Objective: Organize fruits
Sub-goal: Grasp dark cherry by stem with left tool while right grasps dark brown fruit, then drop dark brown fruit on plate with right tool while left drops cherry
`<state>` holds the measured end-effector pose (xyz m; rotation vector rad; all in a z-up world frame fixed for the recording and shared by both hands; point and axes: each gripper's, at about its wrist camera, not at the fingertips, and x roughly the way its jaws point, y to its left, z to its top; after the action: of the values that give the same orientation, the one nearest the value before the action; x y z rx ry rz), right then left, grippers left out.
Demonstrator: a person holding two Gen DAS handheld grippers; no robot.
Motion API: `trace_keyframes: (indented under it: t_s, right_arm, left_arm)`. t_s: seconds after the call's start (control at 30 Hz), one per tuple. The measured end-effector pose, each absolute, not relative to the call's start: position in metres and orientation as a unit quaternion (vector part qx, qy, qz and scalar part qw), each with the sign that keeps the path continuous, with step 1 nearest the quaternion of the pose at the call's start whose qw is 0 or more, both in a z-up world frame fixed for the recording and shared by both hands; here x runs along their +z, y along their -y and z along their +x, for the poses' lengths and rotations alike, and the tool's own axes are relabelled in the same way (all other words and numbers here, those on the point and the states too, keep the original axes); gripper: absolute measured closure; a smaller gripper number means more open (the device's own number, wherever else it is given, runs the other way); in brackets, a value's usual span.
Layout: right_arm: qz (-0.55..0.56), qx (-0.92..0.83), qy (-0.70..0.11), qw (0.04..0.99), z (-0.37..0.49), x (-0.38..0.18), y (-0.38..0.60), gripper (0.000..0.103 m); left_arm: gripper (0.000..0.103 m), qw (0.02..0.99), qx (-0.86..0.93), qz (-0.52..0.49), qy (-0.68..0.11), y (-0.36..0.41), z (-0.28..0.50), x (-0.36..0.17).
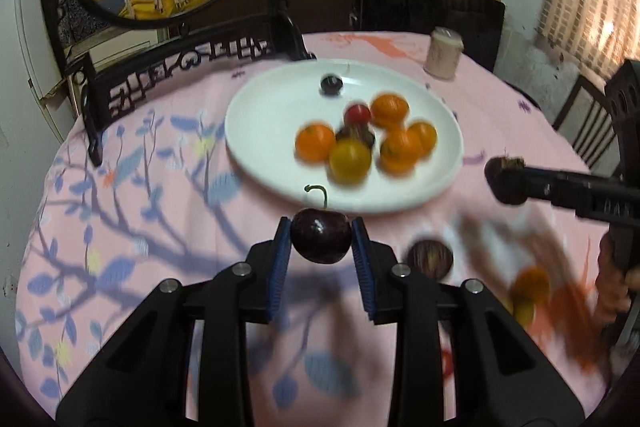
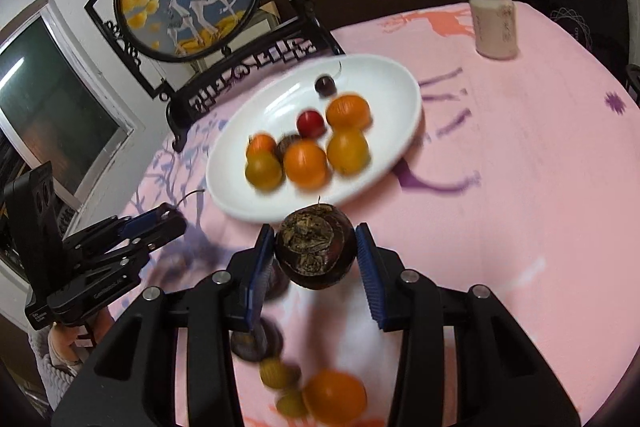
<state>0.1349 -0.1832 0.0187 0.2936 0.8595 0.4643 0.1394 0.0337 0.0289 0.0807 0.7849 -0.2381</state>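
The left gripper point(image 1: 321, 241) was clamped on a dark cherry point(image 1: 320, 235), at 6 o'clock of the white plate point(image 1: 260, 131). The right gripper point(image 2: 316, 251) pinched a brown water chestnut point(image 2: 315, 250) near the plate's rim. Lettering on the pale can point(image 2: 494, 23) at 1 o'clock was unreadable.

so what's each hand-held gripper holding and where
Left hand-held gripper pinches a dark cherry across its sides, stem up. Right hand-held gripper grips a brown water chestnut by its sides.

plate point(image 1: 256, 131) left half bare | fruit pile point(image 1: 360, 143) crowds right | can point(image 1: 443, 53) behind
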Motion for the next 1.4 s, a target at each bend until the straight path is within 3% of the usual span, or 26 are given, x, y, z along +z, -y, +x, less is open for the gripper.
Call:
trace_keyframes:
  t_s: [0.17,0.3,0.53,0.67,0.73,1.03,1.4]
  right_arm:
    - [0.139,0.221,-0.418,0.870,0.173,0.019,0.165,0.061]
    - [0.129,0.212,-0.431,0.868,0.195,0.004,0.150,0.061]
    - [0.108,0.216,-0.435,0.868,0.209,0.000,0.135,0.061]
    - [0.112,0.227,-0.432,0.866,0.217,0.003,0.129,0.059]
    - [0.134,0.234,-0.422,0.866,0.212,0.007,0.138,0.040]
    - [0.208,0.237,-0.356,0.880,0.160,0.043,0.198,0.040]
    - [0.240,0.204,-0.376,0.871,0.108,0.014,0.235,0.032]
  left_arm:
    - [0.067,0.920,-0.110,0.026,-0.376,-0.024,0.181,0.034]
    - [0.037,0.922,-0.105,0.022,-0.372,-0.016,0.200,0.023]
    - [0.015,0.925,-0.079,0.011,-0.371,-0.025,0.204,0.016]
    - [0.012,0.925,-0.068,-0.024,-0.372,-0.042,0.201,0.019]
    - [0.010,0.925,-0.060,-0.037,-0.372,-0.052,0.194,0.018]
    - [0.010,0.922,-0.053,-0.061,-0.378,-0.066,0.155,0.012]
    - [0.008,0.916,-0.119,0.050,-0.379,0.005,0.115,0.000]
